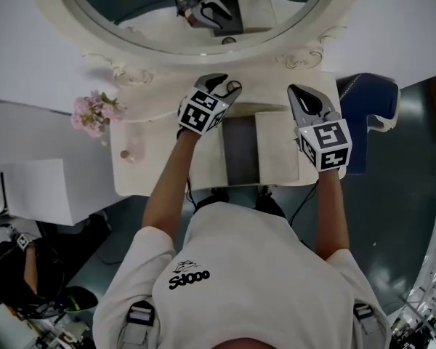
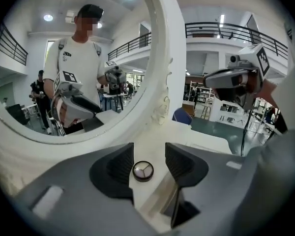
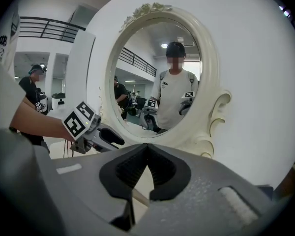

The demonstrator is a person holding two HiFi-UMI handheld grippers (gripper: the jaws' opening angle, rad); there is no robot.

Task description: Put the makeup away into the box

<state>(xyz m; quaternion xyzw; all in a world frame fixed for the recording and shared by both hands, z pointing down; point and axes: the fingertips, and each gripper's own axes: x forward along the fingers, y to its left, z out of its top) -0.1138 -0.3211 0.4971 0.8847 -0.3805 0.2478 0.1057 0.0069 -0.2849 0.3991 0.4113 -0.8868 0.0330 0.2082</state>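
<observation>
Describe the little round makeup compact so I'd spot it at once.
Find the big oval cream-framed mirror on the white dressing table. By its base, between the open jaws of the left gripper, lies a small round dark-rimmed compact. Unlike anything nearby, its pale top is split into three wedges.

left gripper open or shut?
Open. The left gripper jaws stand apart; the round compact shows in the gap, no pad touching it.

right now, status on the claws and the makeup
Left claw open, round compact on the table in line with its jaws, untouched. Right claw shut, empty. Box open; nothing in the way.
</observation>
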